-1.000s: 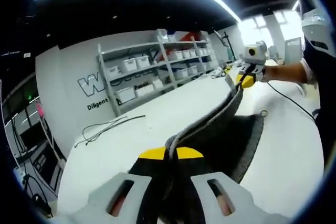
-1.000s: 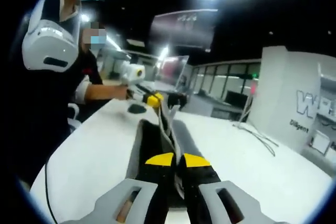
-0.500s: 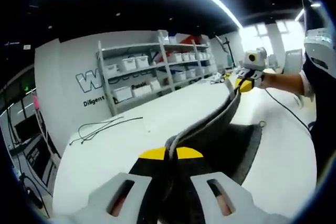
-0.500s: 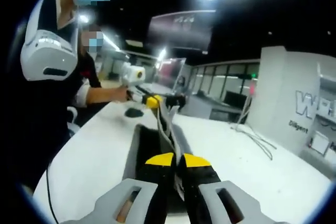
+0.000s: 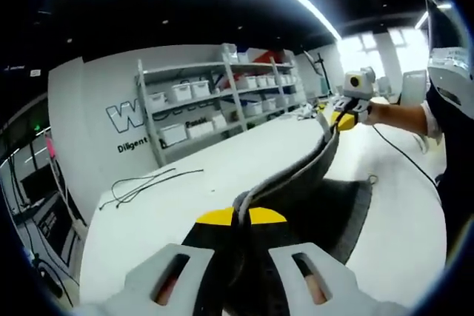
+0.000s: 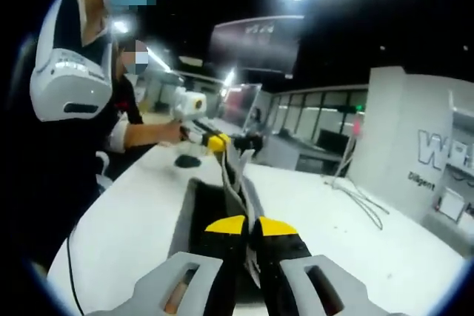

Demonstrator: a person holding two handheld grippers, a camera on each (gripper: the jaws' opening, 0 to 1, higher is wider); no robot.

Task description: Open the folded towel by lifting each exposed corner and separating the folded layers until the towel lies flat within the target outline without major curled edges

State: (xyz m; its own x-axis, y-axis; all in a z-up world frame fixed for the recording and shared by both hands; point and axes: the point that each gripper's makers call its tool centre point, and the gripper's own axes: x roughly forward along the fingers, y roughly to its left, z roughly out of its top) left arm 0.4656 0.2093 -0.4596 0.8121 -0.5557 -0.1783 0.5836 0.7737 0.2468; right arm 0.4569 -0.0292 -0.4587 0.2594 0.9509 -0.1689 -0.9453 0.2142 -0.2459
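In the left gripper view, my left gripper [image 5: 241, 221] is clamped on one edge of the grey towel [image 5: 315, 197], its yellow-tipped jaws pressed together with the cloth pinched between them. From there the towel's edge runs taut up to my right gripper [image 5: 335, 118], which grips the far end; the rest of the cloth hangs down in a dark sheet to the white table [image 5: 192, 197]. A thin black cable [image 5: 144, 181] lies loose on the table, well apart from the towel.

In the right gripper view, my right gripper [image 6: 246, 226] is likewise clenched on the towel [image 6: 222, 201], jaws together over the fabric. The edge stretches away to my left gripper [image 6: 221, 141], held in the person's hand [image 6: 172, 132]. A small dark object [image 6: 186, 161] sits on the table [image 6: 118, 227] near that hand; I cannot tell what it is.

Beyond the table in the left gripper view stands a metal shelving unit [image 5: 222, 101] against a grey wall. Its shelves hold rows of white storage bins [image 5: 181, 92]; what the bins contain is too small to make out.
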